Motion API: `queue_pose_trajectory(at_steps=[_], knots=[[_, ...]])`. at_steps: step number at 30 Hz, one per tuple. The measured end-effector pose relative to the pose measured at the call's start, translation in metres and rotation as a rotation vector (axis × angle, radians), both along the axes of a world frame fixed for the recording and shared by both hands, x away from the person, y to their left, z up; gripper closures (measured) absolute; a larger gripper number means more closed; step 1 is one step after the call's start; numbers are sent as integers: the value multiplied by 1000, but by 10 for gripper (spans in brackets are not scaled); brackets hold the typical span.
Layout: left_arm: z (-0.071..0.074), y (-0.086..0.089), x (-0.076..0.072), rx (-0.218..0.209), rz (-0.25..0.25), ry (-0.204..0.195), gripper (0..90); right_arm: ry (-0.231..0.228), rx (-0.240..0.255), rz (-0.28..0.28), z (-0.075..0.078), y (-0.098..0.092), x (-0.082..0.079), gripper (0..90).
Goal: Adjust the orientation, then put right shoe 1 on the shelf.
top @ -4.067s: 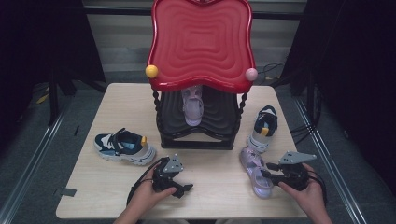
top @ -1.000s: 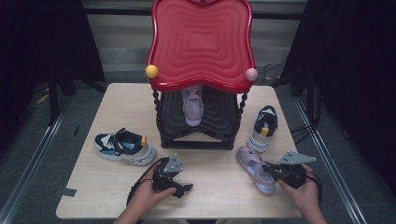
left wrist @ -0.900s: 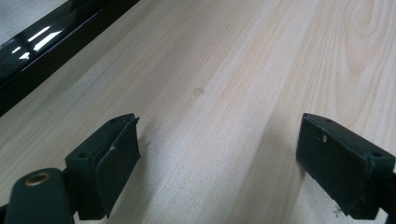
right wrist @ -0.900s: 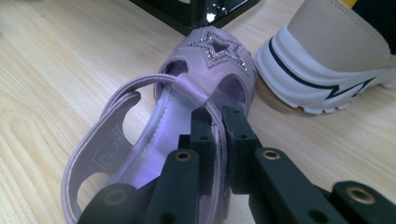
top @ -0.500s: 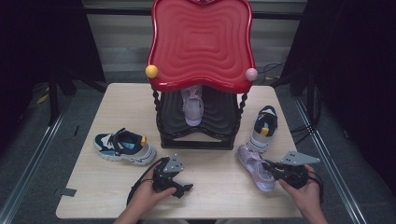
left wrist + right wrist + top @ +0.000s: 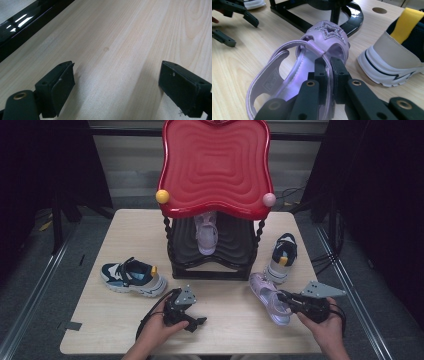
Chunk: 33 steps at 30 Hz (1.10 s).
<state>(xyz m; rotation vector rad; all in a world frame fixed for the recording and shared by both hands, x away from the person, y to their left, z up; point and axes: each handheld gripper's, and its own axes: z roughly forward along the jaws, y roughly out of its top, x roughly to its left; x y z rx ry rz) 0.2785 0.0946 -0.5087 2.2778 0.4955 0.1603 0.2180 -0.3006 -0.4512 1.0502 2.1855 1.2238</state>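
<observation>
Clearly, the right gripper (image 6: pixel 328 66) is clamped tight on the thin heel strap of the purple sandal (image 6: pixel 312 62), its jaws all but meeting with the strap pinched between them. The sandal (image 6: pixel 270 297) is seen lying on the table (image 6: pixel 230 330) at the right front, just ahead of the shoe rack (image 6: pixel 212 265), with its mate (image 6: pixel 206 232) already set on the rack's lower shelf under the red top. The left gripper (image 6: pixel 120 82) is held wide open over bare wood with nothing between its jaws; in the high view it (image 6: pixel 182 307) rests near the front edge, well apart from the sandal. A dark sneaker (image 6: pixel 282 255) stands just beside the sandal's toe, and a second sneaker (image 6: pixel 132 277) lies at the left. Trouble is judged most likely from the grip itself — a soft, narrow strap is held, so the sandal could swing, twist or slip free once lifted. If it hangs toe-down, its toe could be caught on the rack's frame or knocked against the mate — or the near sneaker could be nudged aside.
</observation>
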Motion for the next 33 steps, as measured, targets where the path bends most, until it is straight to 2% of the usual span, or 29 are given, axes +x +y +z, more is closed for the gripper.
queue_pose_trajectory(at_steps=[7, 26, 33], knots=[[0, 0, 0, 0, 0, 0, 126, -12, 19, 6, 7, 1, -2, 843], [0, 0, 0, 0, 0, 0, 126, -73, -15, 69, 33, 17, -12, 846], [0, 0, 0, 1, 0, 0, 126, -83, -3, 87, 40, 22, -14, 846]])
